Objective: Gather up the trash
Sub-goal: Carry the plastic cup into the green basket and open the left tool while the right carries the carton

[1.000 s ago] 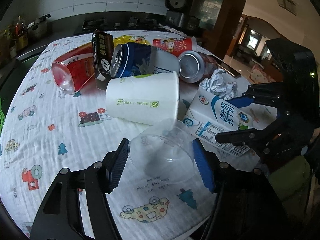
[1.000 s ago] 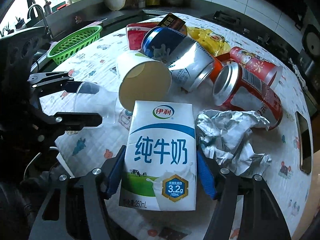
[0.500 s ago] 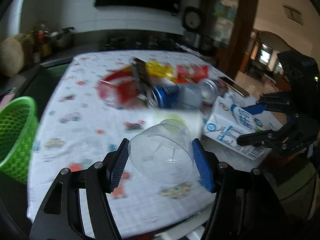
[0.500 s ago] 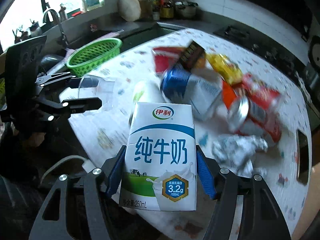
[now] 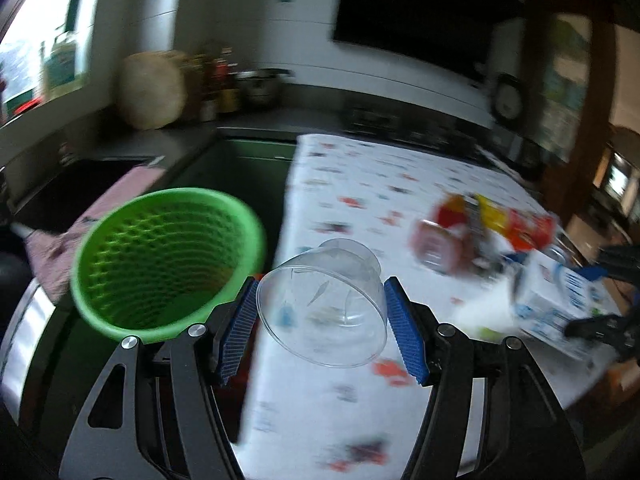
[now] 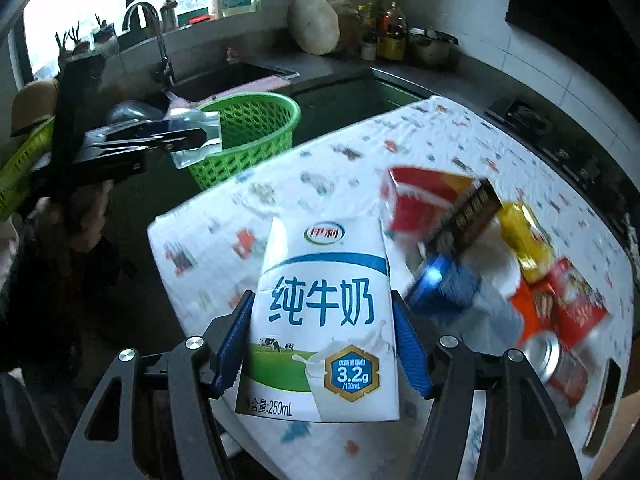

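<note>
My left gripper [image 5: 322, 332] is shut on a clear plastic cup [image 5: 324, 300], lifted off the table next to the green mesh basket [image 5: 168, 256]. In the right wrist view that same cup [image 6: 198, 136] hangs at the basket's [image 6: 256, 136] near rim. My right gripper [image 6: 322, 344] is shut on a white and blue milk carton [image 6: 324, 320], held above the table's left edge. The carton [image 5: 560, 304] also shows at the far right of the left wrist view. Remaining trash lies blurred on the patterned tablecloth [image 6: 440, 136]: a red pack [image 6: 416, 200], a blue can [image 6: 448, 284], a red can [image 6: 560, 356].
A sink with a tap [image 6: 152, 36] and a dark counter [image 6: 400, 64] with bottles run behind the basket. A pink cloth [image 5: 100, 216] lies on the counter by the basket. A person's hand [image 6: 76, 216] holds the left gripper.
Both grippers rose and swung left off the trash pile with their loads. The green basket has come into full view beside the cup.
</note>
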Motion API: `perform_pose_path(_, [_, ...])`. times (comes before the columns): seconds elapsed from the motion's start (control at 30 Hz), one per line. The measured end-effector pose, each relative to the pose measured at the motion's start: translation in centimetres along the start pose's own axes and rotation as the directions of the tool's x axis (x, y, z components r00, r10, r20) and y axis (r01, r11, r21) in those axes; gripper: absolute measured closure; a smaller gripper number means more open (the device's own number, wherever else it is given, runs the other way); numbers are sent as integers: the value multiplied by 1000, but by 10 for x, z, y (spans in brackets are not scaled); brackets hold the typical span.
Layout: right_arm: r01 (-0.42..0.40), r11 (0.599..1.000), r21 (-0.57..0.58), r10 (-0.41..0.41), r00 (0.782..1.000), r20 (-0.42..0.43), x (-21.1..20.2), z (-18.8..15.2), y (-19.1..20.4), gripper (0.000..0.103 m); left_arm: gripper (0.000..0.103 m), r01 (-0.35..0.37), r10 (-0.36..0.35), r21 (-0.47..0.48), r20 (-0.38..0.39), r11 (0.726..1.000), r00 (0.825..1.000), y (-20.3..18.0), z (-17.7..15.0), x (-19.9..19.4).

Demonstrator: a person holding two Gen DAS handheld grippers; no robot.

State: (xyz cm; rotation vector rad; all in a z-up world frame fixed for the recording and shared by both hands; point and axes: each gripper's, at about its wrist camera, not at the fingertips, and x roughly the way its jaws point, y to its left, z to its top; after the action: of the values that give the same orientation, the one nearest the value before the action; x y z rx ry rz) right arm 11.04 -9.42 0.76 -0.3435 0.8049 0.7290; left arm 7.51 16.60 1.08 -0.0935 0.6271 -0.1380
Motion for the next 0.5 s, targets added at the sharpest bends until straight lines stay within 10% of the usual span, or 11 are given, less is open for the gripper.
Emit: perform_pose_path(0.5, [16, 999, -28, -16, 1000, 26, 17, 57, 10, 40, 40, -227, 207, -146, -138, 963, 968, 116, 12, 69])
